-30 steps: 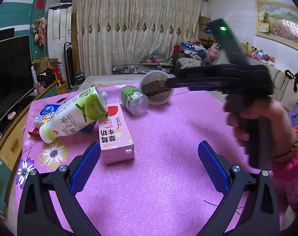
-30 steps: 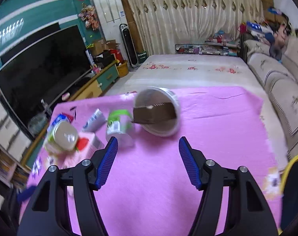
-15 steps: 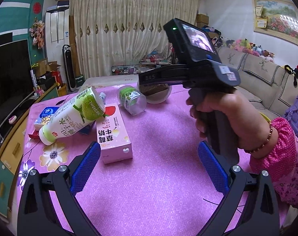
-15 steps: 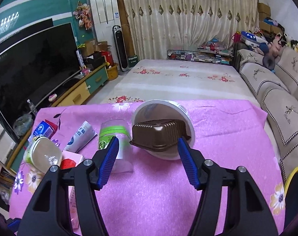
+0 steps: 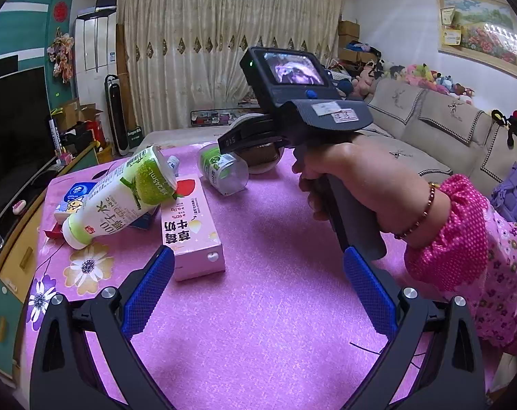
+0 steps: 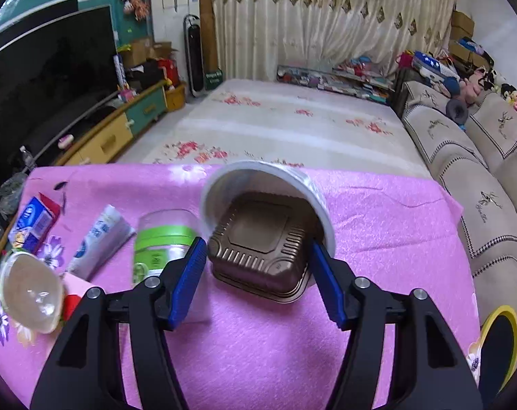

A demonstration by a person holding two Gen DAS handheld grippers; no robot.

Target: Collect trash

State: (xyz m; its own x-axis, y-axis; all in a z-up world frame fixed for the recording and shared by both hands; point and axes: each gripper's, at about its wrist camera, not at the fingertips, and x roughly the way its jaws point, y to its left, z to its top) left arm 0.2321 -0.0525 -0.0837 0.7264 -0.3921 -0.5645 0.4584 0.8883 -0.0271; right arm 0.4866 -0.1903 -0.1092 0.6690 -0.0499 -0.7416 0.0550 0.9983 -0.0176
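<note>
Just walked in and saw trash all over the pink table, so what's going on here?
A person is clearing trash with a handheld gripper in each hand. The right gripper has its jaws open on either side of a brown plastic tray that sticks out of a tipped white bowl; nothing is gripped yet. The left gripper hangs open and empty over the pink tablecloth. A pink milk carton, a green drink bottle and a clear jar still lie there.

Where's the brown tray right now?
Right wrist view, centre: the brown tray lies half inside the tipped white cup, between the right gripper's open fingers, right of the green-labelled jar.
</note>
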